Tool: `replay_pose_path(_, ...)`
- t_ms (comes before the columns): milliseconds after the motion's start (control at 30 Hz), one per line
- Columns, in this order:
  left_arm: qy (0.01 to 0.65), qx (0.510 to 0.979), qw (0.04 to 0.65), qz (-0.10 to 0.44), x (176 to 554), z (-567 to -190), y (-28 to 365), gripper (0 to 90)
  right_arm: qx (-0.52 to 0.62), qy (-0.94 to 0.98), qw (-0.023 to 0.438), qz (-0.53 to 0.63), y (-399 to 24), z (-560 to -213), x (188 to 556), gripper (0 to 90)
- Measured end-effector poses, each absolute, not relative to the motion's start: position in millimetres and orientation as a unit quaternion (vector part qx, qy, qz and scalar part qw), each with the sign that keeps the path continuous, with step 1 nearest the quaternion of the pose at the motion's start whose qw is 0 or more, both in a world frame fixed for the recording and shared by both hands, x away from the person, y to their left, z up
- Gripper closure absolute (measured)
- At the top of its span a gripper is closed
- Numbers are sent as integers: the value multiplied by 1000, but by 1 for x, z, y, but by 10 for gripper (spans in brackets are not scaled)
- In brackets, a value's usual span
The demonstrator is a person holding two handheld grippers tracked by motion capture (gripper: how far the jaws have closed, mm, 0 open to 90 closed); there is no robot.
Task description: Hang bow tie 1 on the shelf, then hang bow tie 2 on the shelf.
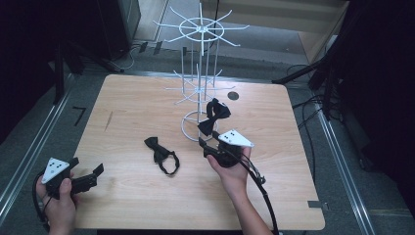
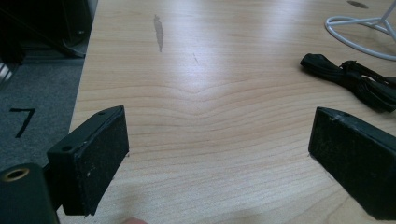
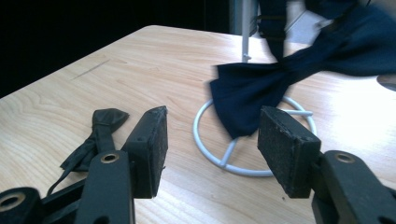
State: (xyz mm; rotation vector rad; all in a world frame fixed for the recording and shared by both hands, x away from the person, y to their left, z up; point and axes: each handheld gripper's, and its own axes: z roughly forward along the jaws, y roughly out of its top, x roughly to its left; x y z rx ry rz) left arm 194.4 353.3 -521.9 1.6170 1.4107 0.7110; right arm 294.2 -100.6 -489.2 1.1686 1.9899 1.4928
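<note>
A white wire display stand [image 1: 200,34] rises from a ring base [image 1: 188,128] at the table's middle back. A dark navy bow tie [image 1: 214,116] hangs by its strap from the stand's lower arms, just above the base. My right gripper [image 1: 205,147] is open a little in front of it. In the right gripper view the hanging bow tie [image 3: 261,91] is slightly blurred beyond the open right gripper [image 3: 215,144]. A black bow tie [image 1: 161,154] with its strap lies flat on the table, left of that gripper. My left gripper [image 1: 88,166] stands open near the front left corner.
The wooden table [image 1: 132,107] has a dark round hole [image 1: 233,95] at the back right. In the left gripper view the lying bow tie [image 2: 355,79] and ring base [image 2: 359,28] are far right. Dark stands and cables ring the table.
</note>
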Motion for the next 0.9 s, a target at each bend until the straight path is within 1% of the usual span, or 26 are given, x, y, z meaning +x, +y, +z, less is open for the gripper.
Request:
replay_pose_path(333, 565, 646, 427, 285, 194, -522, 353, 58, 410, 716, 184, 534, -90, -495, 291, 446)
replay_pose_path(600, 563, 645, 431, 286, 193, -522, 353, 58, 402, 722, 172, 536, -73, -500, 287, 447)
replay_pose_path(900, 563, 646, 429, 287, 193, -522, 353, 58, 393, 727, 165, 538, -60, -500, 285, 449)
